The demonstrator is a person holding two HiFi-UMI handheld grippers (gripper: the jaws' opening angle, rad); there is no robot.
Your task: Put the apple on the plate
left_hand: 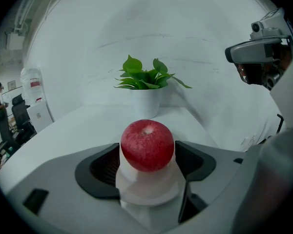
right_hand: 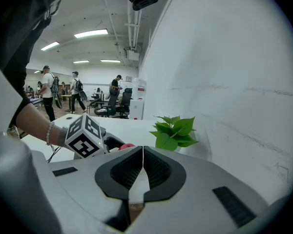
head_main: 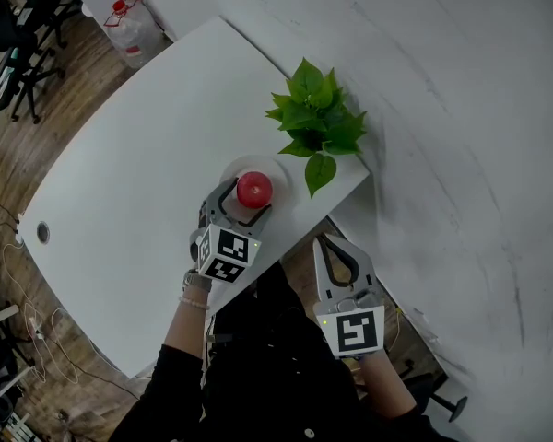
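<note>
- Left gripper (left_hand: pixel 146 161) is clamped on the apple (left_hand: pixel 147 145); its 2 dark ribbed pads press the red fruit from either side.
- Between those jaws, the apple sits upright with its stem dimple on top, directly over the plate (head_main: pixel 275 168). No view settles whether it rests on the plate or hangs just above it.
- That pale round plate lies under and just ahead of the left gripper's jaws, near the table's (head_main: pixel 138 182) edge.
- Straight ahead of the left gripper, past the plate, a leafy green plant (head_main: pixel 315 122) stands in a white pot (left_hand: pixel 145 104) at the table's corner, against the white wall (head_main: pixel 461 109).
- Behind the jaws, this gripper's marker cube (head_main: pixel 227 254) shows 2 square markers, and a wrist with a bead bracelet (head_main: pixel 194 302) follows it.
- Right gripper (head_main: pixel 330 243) is empty with its jaws pressed together. It is held to the right of the left gripper, off the table's edge and apart from the plate.
- Far off to the left gripper's left, beyond the table, stand office chairs (head_main: pixel 14 44) and a water bottle (head_main: pixel 129 21) on the wooden floor (head_main: pixel 18 182).
</note>
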